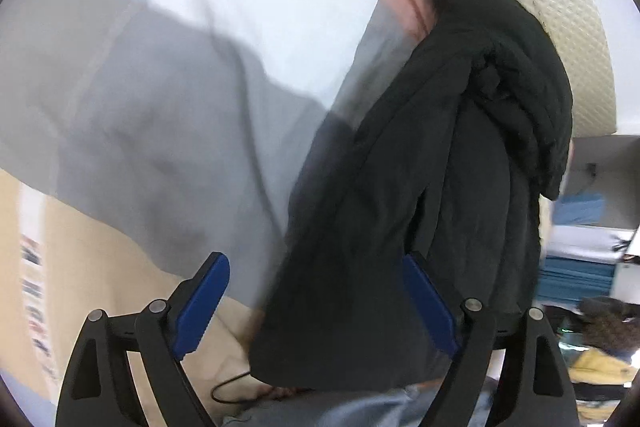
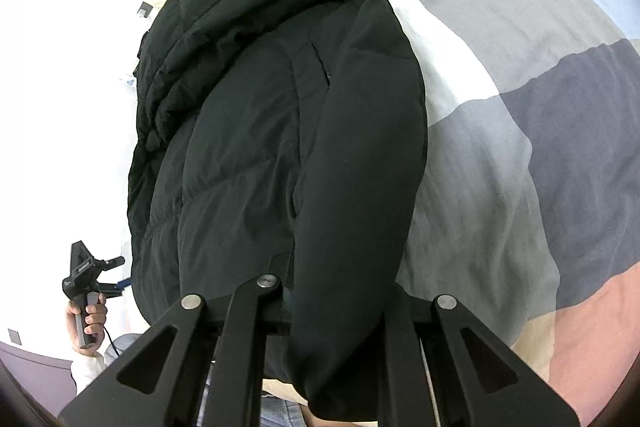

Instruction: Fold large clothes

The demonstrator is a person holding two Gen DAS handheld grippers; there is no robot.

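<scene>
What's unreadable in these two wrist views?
- Right gripper fingertips: right wrist view, the black puffy jacket sleeve drapes over them, hiding the contact.
- Patchwork bedspread: left wrist view, motion blur smears its pattern.
- Printed strip at the left edge: left wrist view, blurred, illegible.
- Jacket's lower hem: both views, cut off by the bottom edge and gripper frames.
- Left gripper in the right wrist view: too small to judge its jaws.

A black puffer jacket (image 2: 280, 131) lies on a bedspread (image 2: 500, 99) checked in pink, grey, navy, white, pale blue and cream, while the black left claw (image 1: 316, 303) has blue fingers (image 1: 202, 307).
</scene>
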